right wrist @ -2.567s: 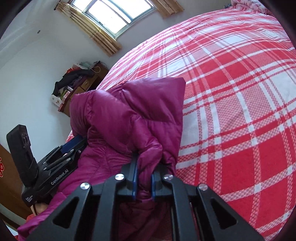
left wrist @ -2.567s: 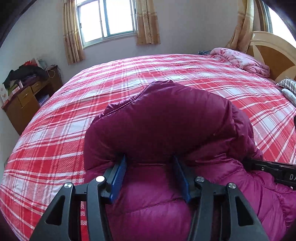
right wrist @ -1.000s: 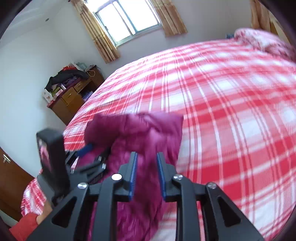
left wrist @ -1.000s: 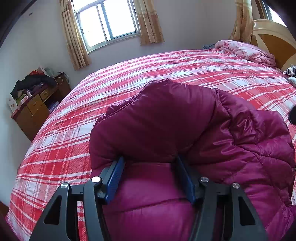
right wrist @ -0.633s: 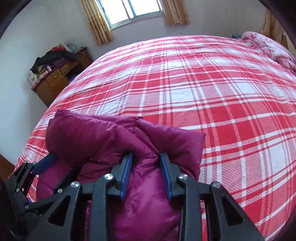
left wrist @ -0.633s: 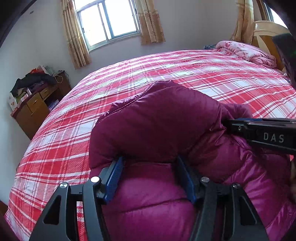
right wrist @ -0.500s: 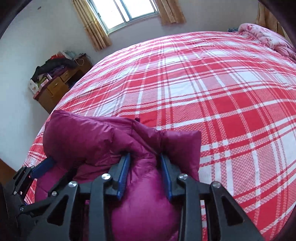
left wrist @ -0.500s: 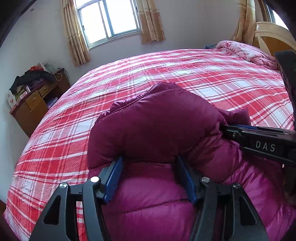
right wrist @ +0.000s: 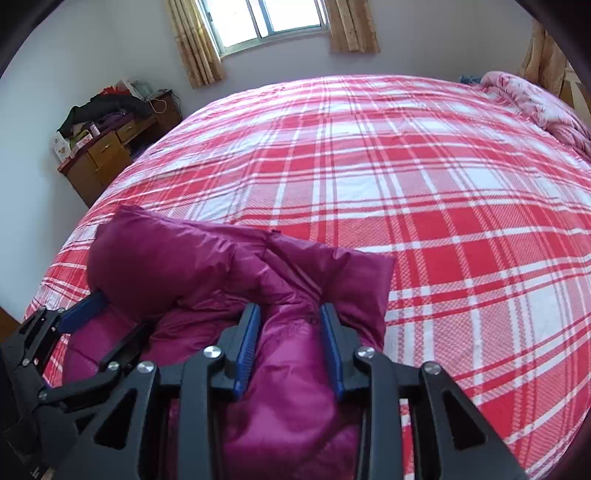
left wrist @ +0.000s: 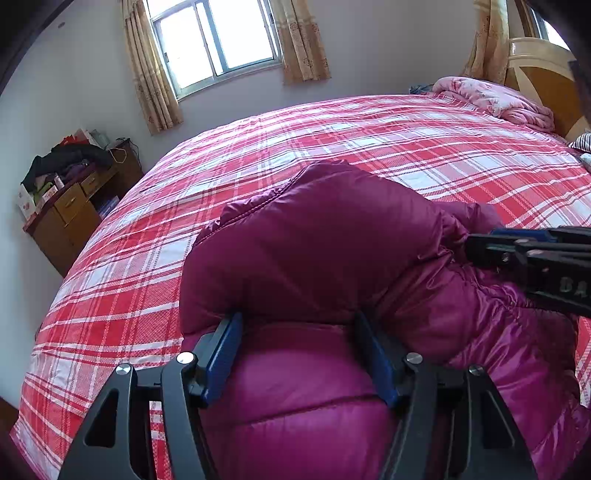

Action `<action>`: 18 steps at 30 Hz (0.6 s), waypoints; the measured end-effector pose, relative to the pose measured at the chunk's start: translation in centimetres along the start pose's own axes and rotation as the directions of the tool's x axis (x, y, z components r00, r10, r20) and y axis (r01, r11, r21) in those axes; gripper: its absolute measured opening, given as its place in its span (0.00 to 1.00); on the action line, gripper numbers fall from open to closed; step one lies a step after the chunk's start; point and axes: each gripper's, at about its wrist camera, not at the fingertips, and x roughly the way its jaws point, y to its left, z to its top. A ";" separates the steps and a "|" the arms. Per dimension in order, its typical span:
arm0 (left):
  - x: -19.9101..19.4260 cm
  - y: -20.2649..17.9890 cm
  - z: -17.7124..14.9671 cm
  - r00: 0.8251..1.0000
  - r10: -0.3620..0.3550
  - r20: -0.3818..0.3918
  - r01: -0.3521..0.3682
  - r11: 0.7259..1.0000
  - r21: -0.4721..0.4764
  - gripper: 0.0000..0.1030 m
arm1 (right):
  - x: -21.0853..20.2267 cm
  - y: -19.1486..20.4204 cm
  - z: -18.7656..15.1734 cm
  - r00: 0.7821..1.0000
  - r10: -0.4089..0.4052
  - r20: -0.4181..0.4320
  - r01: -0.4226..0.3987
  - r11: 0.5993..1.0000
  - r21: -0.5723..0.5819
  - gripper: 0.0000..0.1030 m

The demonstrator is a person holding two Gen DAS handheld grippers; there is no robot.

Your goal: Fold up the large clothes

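A magenta puffer jacket lies bunched on the near part of the bed, which is covered in a red and white plaid sheet.

The left gripper sits low over the jacket with a thick padded fold filling the gap between its blue pads. Its jaws are opening, standing wide, and the fold bulges over the fingertips so that the tips themselves are hidden; the pads look to be touching the fabric at both sides. The right gripper has a narrower ridge of the same jacket between its pads, the jaws partly spread and pressed against the cloth on either side.

The left wrist view shows the right gripper coming in from the right edge, its tips buried in a crease of the jacket (a bit of white lettering shows on its body). It also shows a wooden headboard and a striped thing at the far right edge, which the other view does not take in clearly.

The right wrist view shows the left gripper at lower left, and the jacket's flat far corner lying on the sheet, which the left view hides behind the fold.

Both views take in the window with tan curtains, the cluttered dresser and a pink quilt heaped at the head of the bed.
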 end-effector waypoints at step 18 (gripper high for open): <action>-0.2 -0.6 -0.2 0.997 0.064 0.034 -0.065 0.998 0.010 0.66 | 1.9 0.5 -3.3 0.995 -0.092 0.029 0.091 0.995 0.031 0.36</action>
